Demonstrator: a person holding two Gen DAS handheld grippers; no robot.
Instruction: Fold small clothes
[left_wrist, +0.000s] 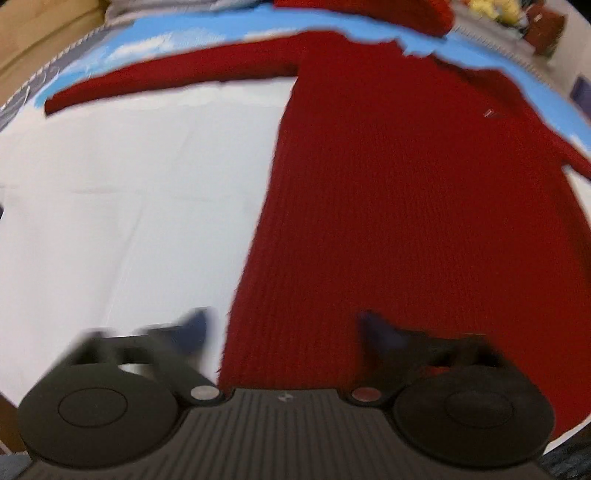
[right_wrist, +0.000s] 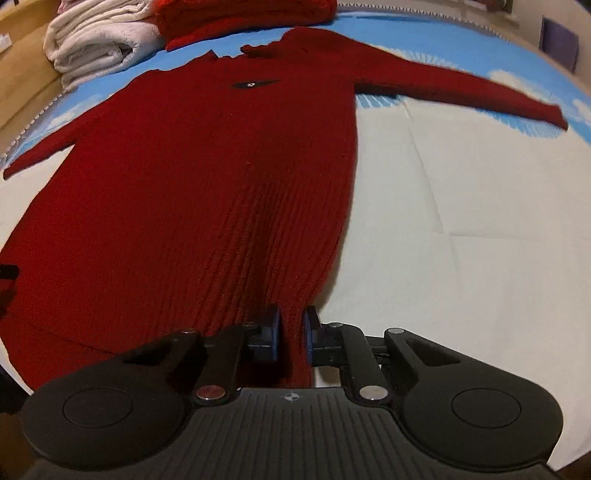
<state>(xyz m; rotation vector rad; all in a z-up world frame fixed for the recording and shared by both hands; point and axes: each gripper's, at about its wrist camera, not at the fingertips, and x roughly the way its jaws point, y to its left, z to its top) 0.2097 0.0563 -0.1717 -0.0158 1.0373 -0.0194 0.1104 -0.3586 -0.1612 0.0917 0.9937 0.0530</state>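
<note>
A dark red ribbed knit garment (right_wrist: 207, 177) lies flat with both sleeves spread, on a white sheet (right_wrist: 461, 206) over a blue sky-print cloth (right_wrist: 424, 48). A small dark badge (right_wrist: 255, 84) sits on its chest. My right gripper (right_wrist: 291, 332) is shut on a pinched ridge of the garment's lower right hem. In the blurred left wrist view the same garment (left_wrist: 406, 203) fills the right half, one sleeve (left_wrist: 166, 81) stretching left. My left gripper (left_wrist: 284, 332) hovers over the lower left edge with its fingers (left_wrist: 195, 328) spread; the knit edge lies between them, unpressed.
Folded white towels (right_wrist: 96, 40) and another red knit piece (right_wrist: 240, 14) sit at the far end of the surface. A wooden ledge (right_wrist: 22, 62) runs along the left. Yellow and brown items (left_wrist: 517, 18) stand at the far right corner.
</note>
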